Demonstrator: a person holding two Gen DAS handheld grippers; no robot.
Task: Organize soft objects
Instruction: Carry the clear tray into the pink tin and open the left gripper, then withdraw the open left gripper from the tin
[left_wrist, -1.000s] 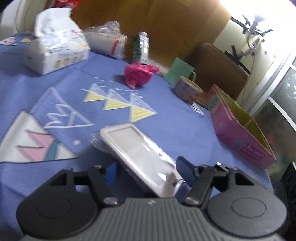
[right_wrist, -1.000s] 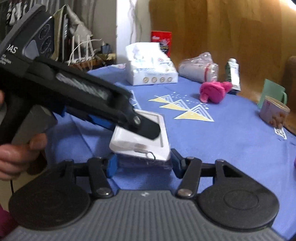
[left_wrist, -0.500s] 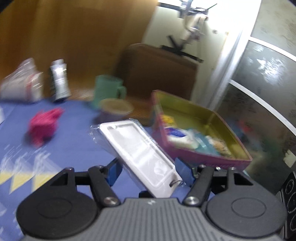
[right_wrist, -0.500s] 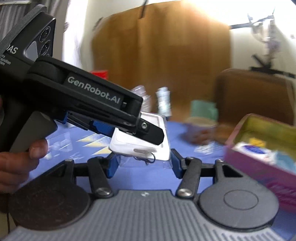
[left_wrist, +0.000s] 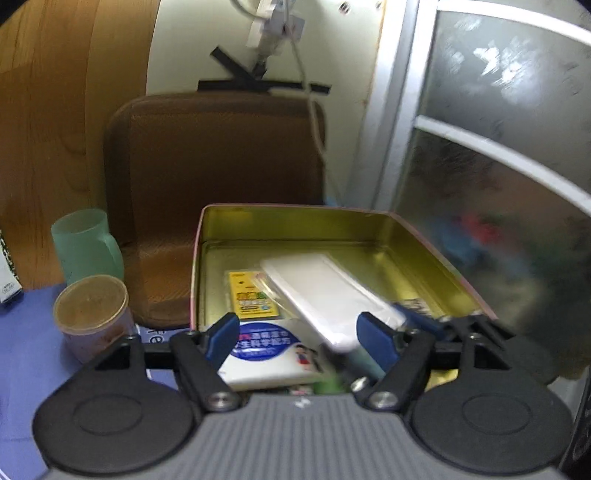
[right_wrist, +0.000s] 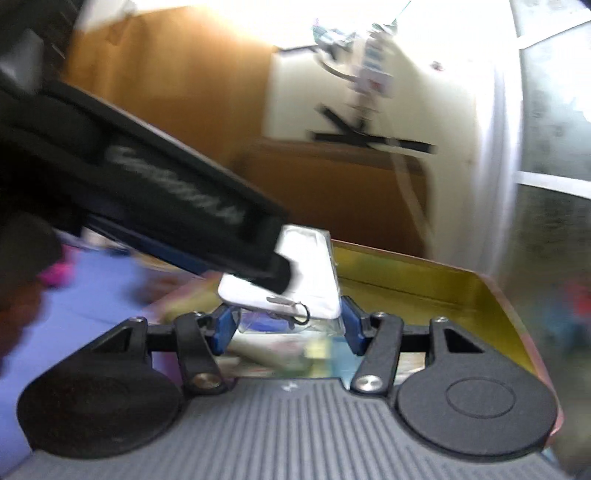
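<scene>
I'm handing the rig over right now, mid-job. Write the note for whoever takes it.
Left gripper: jaws just opening, white wrapped packet between them, one pad clear of it.
Right gripper: shut on the packet's near end.
Packet hangs over the open tin, which already holds a yellow packet and a blue-and-white pack.
To do: release it into the tin; a blurred pink item looks unsorted.

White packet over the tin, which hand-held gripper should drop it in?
Right. The right hand-held gripper clamps the white packet above the open tin; the left hand-held gripper has just been opening its jaws, one pad clear of it.
</scene>
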